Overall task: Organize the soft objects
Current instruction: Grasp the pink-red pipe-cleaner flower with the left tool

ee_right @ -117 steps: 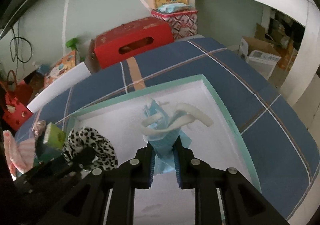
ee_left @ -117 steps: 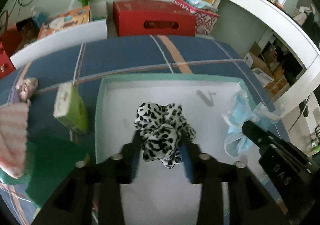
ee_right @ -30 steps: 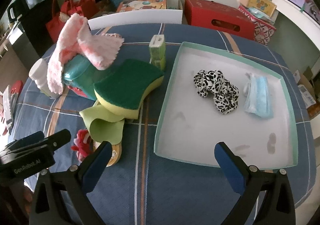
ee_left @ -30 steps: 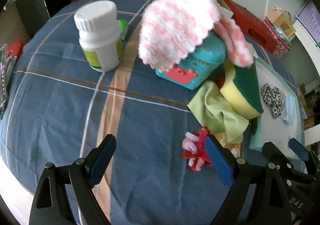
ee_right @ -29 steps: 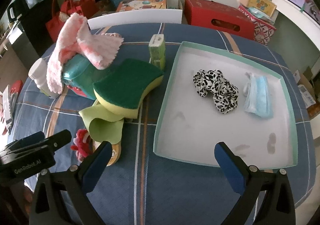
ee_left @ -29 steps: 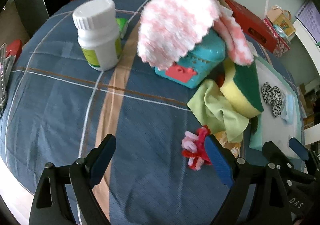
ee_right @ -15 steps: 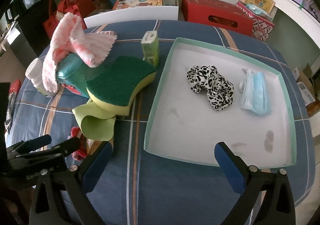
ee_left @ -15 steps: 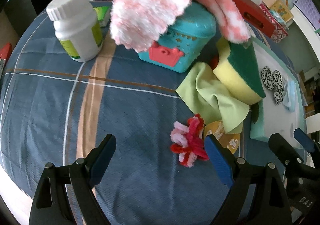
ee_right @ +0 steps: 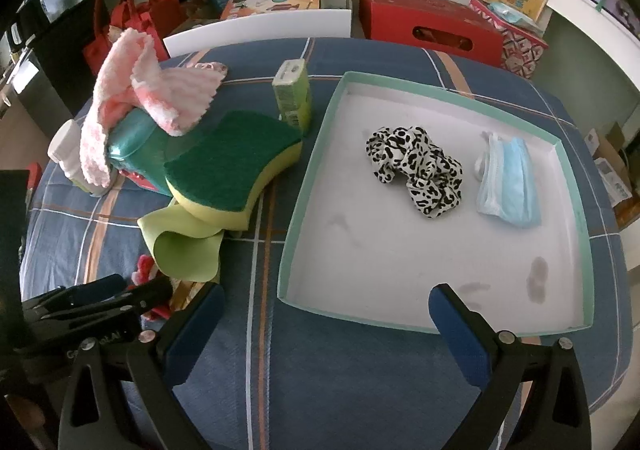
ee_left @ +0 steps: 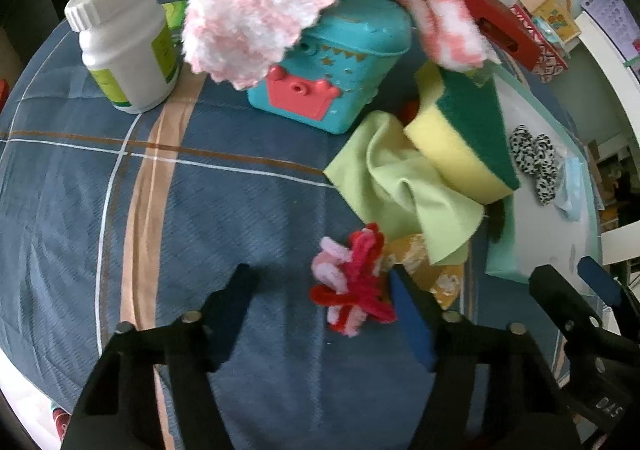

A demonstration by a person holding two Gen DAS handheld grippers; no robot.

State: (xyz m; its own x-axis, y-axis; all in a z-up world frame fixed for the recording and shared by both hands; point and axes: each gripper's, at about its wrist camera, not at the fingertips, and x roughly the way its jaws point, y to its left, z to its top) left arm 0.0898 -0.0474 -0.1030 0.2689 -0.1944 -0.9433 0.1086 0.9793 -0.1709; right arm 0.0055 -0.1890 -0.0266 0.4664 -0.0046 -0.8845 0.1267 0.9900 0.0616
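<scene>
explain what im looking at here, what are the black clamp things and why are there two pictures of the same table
The black clamps are two hand-held grippers, one in each of a person's hands; no robot arm is involved. Each carries a fisheye camera looking along its fingers, so each picture is one gripper's view.

In the left view, the left gripper is closing around a red and pink fuzzy bundle on the blue plaid cloth, not yet pinching it.

In the right view, the right gripper hangs open and empty over the tray, which holds a leopard scrunchie and a blue face mask. Beside the tray lie a sponge, a green cloth and a pink fluffy cloth.
</scene>
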